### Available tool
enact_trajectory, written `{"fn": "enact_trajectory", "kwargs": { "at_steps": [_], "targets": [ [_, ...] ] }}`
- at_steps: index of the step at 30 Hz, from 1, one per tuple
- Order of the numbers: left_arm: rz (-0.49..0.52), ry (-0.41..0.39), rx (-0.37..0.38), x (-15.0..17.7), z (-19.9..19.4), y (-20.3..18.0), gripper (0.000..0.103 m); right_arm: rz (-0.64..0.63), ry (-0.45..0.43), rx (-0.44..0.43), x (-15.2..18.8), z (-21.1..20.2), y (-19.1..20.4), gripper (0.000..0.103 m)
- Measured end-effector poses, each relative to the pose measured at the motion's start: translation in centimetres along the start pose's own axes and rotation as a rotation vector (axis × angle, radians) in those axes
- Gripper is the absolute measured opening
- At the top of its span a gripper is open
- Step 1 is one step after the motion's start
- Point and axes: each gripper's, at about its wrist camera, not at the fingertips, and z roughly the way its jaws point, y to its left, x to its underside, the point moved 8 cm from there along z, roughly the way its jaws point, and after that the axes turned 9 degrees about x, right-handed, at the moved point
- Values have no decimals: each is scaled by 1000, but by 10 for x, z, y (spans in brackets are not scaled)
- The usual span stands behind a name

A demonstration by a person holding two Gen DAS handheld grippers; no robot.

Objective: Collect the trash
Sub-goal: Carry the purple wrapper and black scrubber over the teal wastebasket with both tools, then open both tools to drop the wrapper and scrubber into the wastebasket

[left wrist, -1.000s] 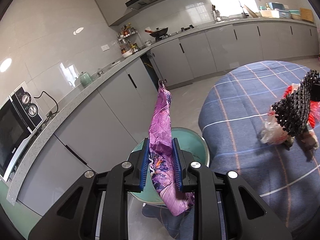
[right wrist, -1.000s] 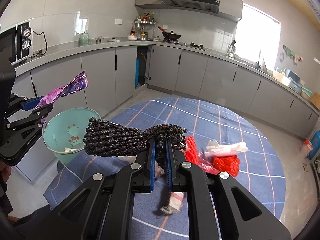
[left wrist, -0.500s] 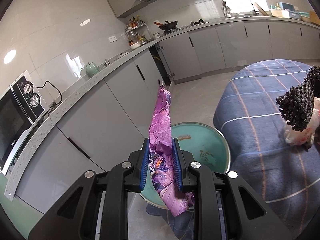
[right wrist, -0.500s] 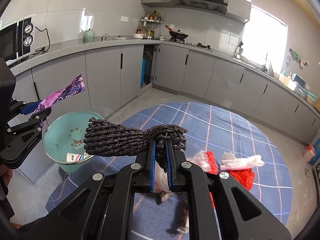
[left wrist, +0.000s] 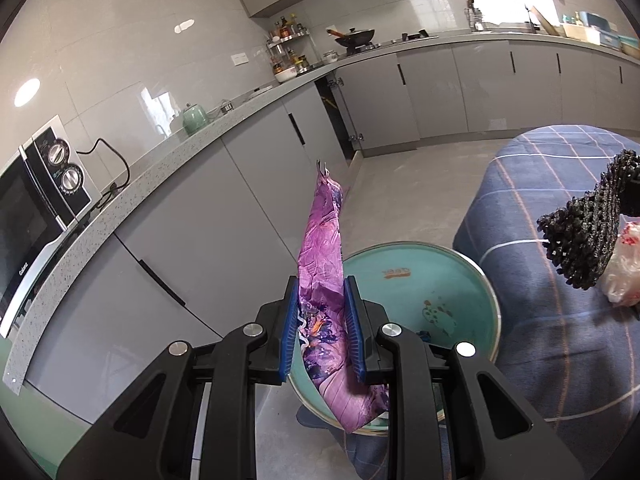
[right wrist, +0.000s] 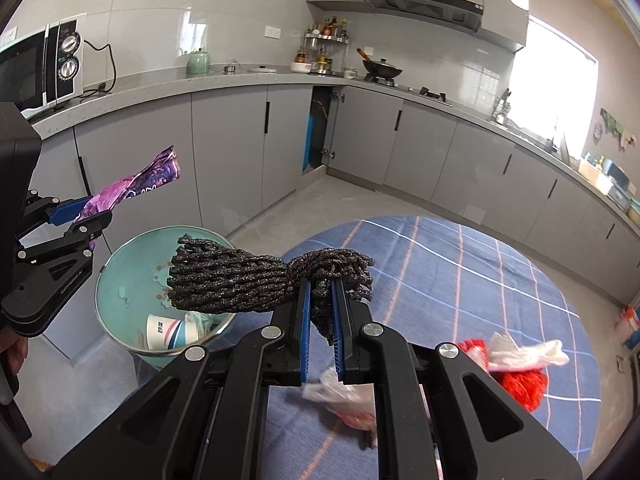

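While above bin [left wrist: 460,264]: wrapper [left wrist: 322,256] (clamped).

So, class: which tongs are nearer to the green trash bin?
Left. The left tongs, shut on the purple wrapper, hang right over the green trash bin. The right tongs, gripping the black net, sit farther back over the blue tablecloth.

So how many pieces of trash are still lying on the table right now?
3, all near the right claw: a clear plastic bag under it, a red mesh wad, and a white wrapper on that wad. More may hide beneath the claw.
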Motion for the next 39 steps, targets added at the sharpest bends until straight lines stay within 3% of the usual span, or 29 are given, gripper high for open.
{"fn": "enact_trajectory", "kwargs": {
  "at_steps": [15, 29, 33, 34, 37, 39],
  "targets": [
    [14, 48, -64, 15, 22, 17, 24, -36, 17, -34, -6, 23, 32, 11],
    [-7, 71, -10, 23, 33, 15, 28, -87, 57, -72, -3, 52, 62, 12],
    [2, 72, -11, 25, 34, 12, 45, -80, 74, -80, -1, 61, 66, 38],
    [-3, 67, -19, 25, 33, 13, 55, -74, 75, -78, 0, 61, 65, 44],
    [-6, 64, -26, 24, 32, 16, 58, -67, 80, -77, 2, 62, 64, 46],
    [-19, 62, -32, 24, 32, 19, 65, -55, 82, -74, 3, 61, 60, 49]
  ]
}}
